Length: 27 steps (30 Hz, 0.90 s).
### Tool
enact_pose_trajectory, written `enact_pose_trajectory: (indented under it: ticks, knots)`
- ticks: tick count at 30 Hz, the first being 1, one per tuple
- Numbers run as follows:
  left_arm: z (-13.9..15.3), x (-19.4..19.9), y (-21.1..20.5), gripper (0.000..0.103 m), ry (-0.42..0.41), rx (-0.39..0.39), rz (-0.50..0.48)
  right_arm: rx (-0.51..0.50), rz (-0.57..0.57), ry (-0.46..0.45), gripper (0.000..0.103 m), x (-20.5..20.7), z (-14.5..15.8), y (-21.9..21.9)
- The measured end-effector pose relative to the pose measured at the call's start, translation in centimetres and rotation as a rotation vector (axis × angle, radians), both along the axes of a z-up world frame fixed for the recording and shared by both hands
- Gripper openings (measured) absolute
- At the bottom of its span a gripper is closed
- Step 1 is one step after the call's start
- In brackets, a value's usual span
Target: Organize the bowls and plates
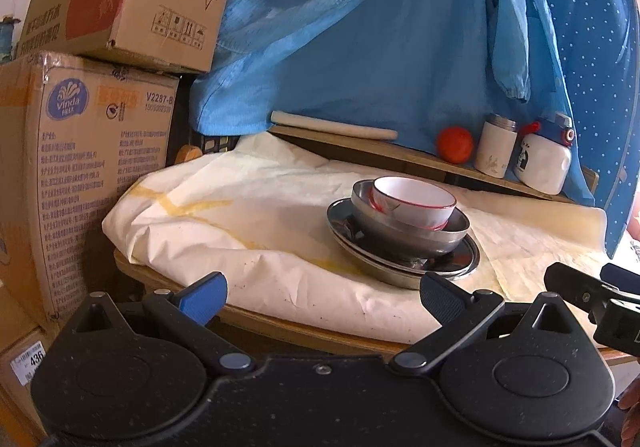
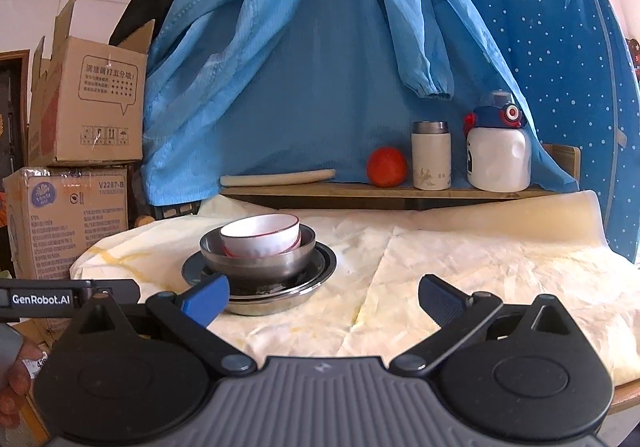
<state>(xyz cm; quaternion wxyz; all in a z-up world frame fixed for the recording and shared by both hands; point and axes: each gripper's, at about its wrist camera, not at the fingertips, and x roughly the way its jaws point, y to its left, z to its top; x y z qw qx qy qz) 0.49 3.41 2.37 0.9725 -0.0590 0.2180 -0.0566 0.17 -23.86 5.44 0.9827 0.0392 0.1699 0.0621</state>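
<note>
Blue pads tip both claws, and both are spread wide with nothing between the fingers. The left claw [image 1: 322, 297] hangs just off the near edge of the desk [image 1: 280, 327], its right pad low in front of the steel plate's rim; the right claw [image 2: 324, 301] sits beside it, its left pad overlapping the near side of that same plate in its own view, though whether it touches cannot be told.

Taking the steel plate [image 1: 404, 247] as the landmark: a steel bowl [image 1: 408, 229] stands on it, and inside that bowl a white bowl with a red rim [image 1: 414, 203] is nested, leaning a little. Small sits in large, so the pile looks stable and takes little room; that seems the reason for the stacking, and the sorting looks largely done or ready for a lift as one pile.

Under the plate lies a creased cream cloth [image 1: 248, 231] covering the desk. Behind the plate a wooden shelf [image 2: 384, 193] carries a rolling pin [image 2: 278, 178], a red-orange ball [image 2: 387, 167], a white flask [image 2: 431, 155] and a white bottle with a blue cap [image 2: 498, 151], well apart from the stack. Blue fabric [image 2: 320, 67] hangs behind the shelf. Left of the plate, beyond the desk edge, cardboard boxes [image 1: 88, 151] are piled.
</note>
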Motion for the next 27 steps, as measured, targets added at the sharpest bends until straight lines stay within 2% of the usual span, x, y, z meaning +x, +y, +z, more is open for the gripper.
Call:
enact_pose_trajectory:
  ticks: [27]
  knots:
    - [-1.1, 0.4, 0.3, 0.102, 0.031, -0.002, 0.024, 0.007, -0.011, 0.032, 0.103, 0.8, -1.0, -0.1]
